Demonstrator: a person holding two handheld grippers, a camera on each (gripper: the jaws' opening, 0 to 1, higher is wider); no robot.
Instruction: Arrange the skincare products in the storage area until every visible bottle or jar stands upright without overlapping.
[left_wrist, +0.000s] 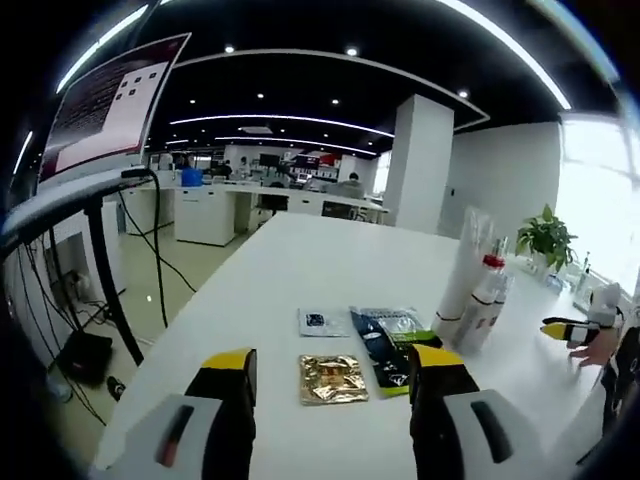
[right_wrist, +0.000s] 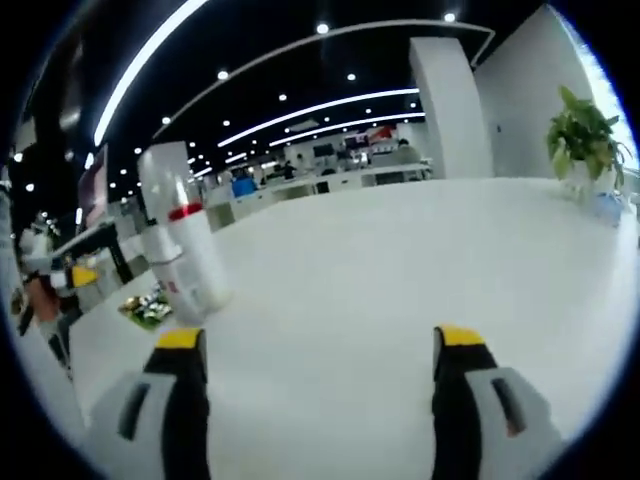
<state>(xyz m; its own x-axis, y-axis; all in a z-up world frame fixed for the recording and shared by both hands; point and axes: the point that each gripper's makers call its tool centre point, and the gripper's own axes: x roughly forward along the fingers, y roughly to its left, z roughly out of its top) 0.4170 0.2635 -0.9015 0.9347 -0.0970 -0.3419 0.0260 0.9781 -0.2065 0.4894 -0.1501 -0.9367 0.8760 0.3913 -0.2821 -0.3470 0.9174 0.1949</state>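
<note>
Two tall white bottles (left_wrist: 478, 290) with red bands stand upright together on the white table (left_wrist: 330, 265), right of my left gripper (left_wrist: 332, 368). That gripper is open, nothing between its yellow-tipped jaws. A gold sachet (left_wrist: 332, 378), a dark sachet (left_wrist: 392, 345) and a small pale sachet (left_wrist: 322, 322) lie flat ahead of it. In the right gripper view the same white bottles (right_wrist: 180, 245) stand at the left, and my right gripper (right_wrist: 318, 345) is open over bare tabletop (right_wrist: 400, 270). The right gripper (left_wrist: 572, 328) also shows at the far right of the left gripper view.
A potted plant (left_wrist: 545, 238) stands at the table's far right; it appears as the plant (right_wrist: 585, 140) in the right gripper view. A monitor (left_wrist: 110, 100) on a black stand with hanging cables lies left of the table. A white pillar (left_wrist: 420, 165) and desks with people are far behind.
</note>
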